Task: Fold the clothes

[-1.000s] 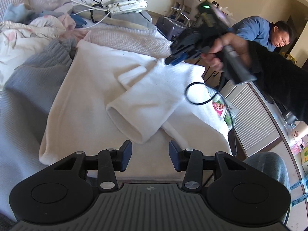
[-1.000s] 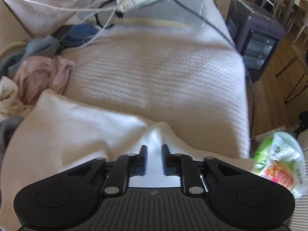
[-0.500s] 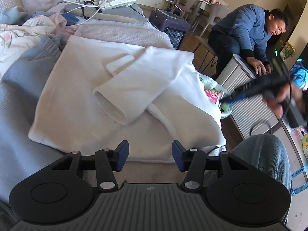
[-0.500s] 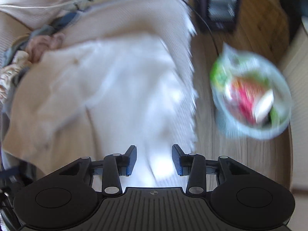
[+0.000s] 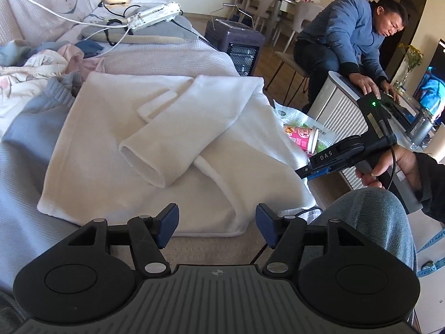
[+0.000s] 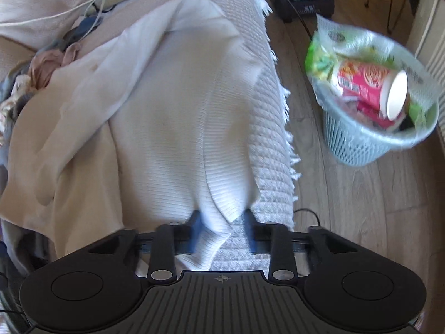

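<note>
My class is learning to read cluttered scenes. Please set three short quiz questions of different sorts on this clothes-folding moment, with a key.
1. True or false: the folded sleeve lies across the white sweater.
2. What lies in the waste basket on the floor? A) a pink paper cup B) a shoe C) a book
3. Fill in: the corner of the sweater between the fingers of the right claw hangs over the edge of the ____.

Key
1. True.
2. A: the pink paper cup lies on its side in it.
3. Sofa: the corner lies over the sofa cover, and the claw is closing on it, while the left claw is opening, nothing between its fingers.
</note>
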`<state>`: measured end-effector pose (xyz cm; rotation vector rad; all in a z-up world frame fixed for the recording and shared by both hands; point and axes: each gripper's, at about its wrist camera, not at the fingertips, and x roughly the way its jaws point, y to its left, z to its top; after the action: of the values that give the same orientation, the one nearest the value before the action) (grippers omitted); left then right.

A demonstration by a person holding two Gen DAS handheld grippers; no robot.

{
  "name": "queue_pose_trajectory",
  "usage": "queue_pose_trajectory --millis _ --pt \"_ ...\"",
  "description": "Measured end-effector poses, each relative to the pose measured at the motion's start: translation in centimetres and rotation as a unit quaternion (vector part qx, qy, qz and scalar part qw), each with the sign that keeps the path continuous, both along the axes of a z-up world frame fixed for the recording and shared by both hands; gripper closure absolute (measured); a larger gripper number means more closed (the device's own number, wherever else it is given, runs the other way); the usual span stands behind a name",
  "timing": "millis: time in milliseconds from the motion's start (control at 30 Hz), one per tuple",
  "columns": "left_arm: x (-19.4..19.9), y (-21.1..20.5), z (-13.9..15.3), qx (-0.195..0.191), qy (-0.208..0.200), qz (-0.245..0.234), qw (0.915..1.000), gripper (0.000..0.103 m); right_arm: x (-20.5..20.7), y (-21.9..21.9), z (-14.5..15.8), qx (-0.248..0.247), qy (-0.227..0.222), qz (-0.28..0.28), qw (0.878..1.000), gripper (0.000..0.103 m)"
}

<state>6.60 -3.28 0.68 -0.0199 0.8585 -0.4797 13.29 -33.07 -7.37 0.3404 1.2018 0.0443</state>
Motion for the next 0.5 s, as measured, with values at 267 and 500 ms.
queue_pose_trajectory --millis 267,500 --pt "0.0 -0.8 0.9 -0.015 -0.007 -0.029 0.9995 0.045 -1.0 1.3 5.7 -0.007 -0.073 0.006 0.997 0.088" --pt "0.9 -5.1 3.1 -0.020 -0.061 -0.090 0.9938 0.033 0.6 3.6 10.7 0.037 -0.105 0.025 0.994 0.088"
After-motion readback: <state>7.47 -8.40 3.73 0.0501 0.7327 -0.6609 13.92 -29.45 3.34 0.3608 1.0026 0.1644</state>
